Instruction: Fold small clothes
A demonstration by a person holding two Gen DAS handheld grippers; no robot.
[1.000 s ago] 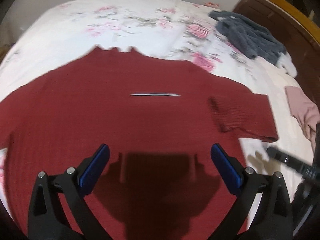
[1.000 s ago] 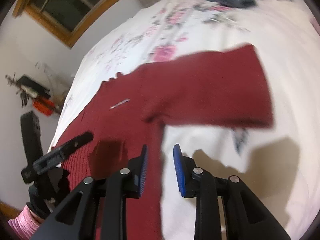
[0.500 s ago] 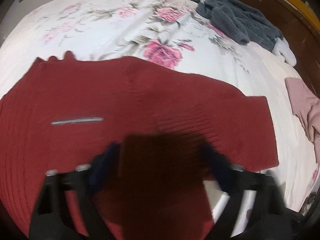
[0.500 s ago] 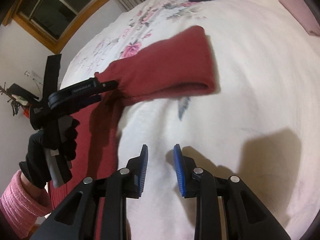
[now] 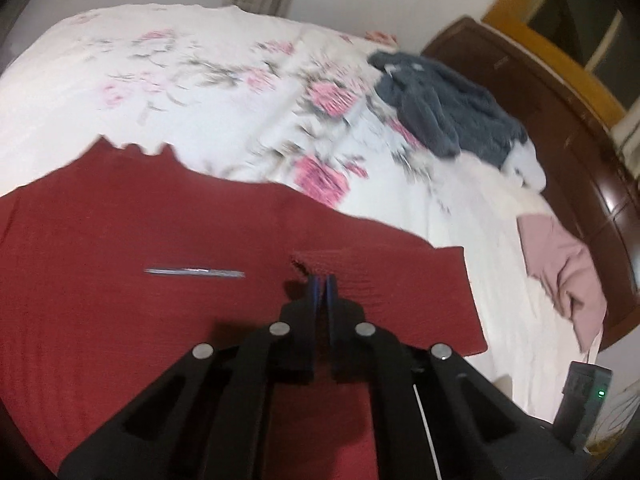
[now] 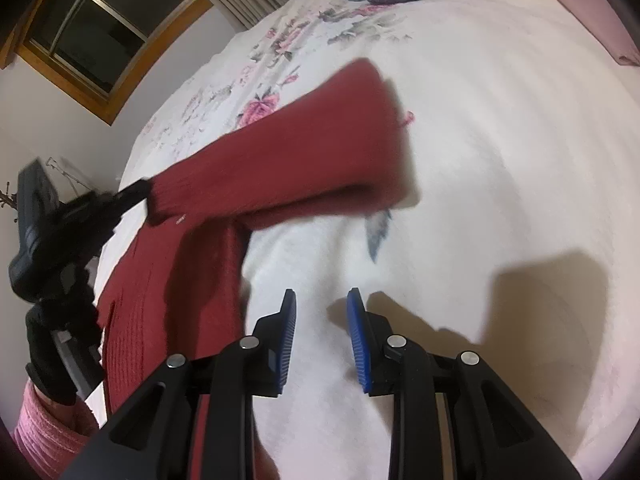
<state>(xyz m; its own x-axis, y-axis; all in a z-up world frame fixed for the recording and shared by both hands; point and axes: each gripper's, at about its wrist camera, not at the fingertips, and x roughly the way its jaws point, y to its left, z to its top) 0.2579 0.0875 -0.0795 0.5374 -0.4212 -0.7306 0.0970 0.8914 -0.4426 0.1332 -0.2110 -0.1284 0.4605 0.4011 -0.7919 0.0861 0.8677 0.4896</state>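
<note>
Left wrist view: left gripper (image 5: 321,285) clenches the dark red ribbed knit sweater's (image 5: 120,240) sleeve cuff; right gripper (image 6: 322,316) hangs released.

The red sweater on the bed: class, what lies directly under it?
Under the red sweater the floral white bedspread shows around its edges. The left gripper, shut on its sleeve, lifts that part clear. Whatever lies beneath the body stays covered.

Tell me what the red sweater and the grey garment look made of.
Red sweater: apparently ribbed knit, matte; parallel ridges show along its body and sleeve.
Grey garment: looks like plush fleece, fuzzy and matte; its surface is tufted and soft-edged. Blur leaves the exact fibres open.
</note>
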